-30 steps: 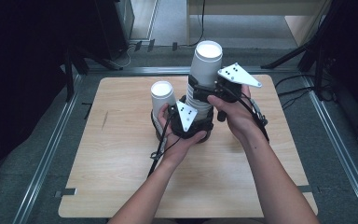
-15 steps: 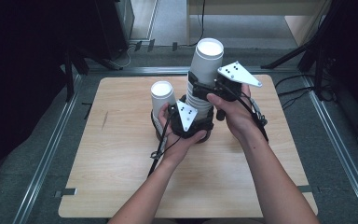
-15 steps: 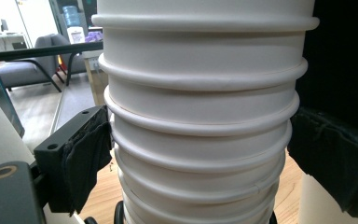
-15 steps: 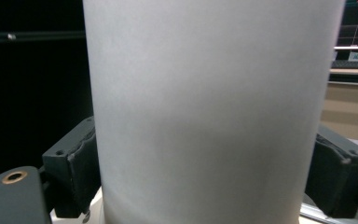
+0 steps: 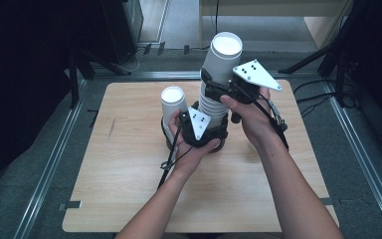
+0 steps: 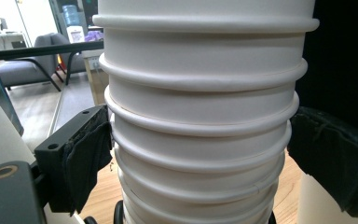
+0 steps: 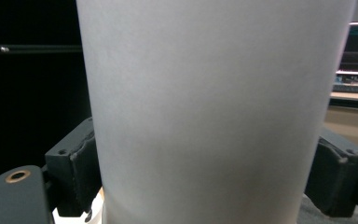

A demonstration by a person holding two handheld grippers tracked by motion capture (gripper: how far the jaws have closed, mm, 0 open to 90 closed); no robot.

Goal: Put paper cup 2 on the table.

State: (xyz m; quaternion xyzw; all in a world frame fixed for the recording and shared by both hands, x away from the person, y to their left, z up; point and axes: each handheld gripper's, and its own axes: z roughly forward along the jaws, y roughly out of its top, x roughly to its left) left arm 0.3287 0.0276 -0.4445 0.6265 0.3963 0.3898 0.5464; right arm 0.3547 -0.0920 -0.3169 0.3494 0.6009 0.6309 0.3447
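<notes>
Between the right gripper's (image 5: 218, 88) just-closing jaws, top cup (image 5: 222, 59) clamped, left gripper (image 5: 197, 130) below, jaws clasping the cup stack (image 6: 200, 135).

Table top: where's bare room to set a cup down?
Free: the left strip of the table beyond the single cup, the near edge on both sides of the forearms, and the right strip past the right hand. Crowded: the middle back, where the cup stack and both grippers sit.
</notes>
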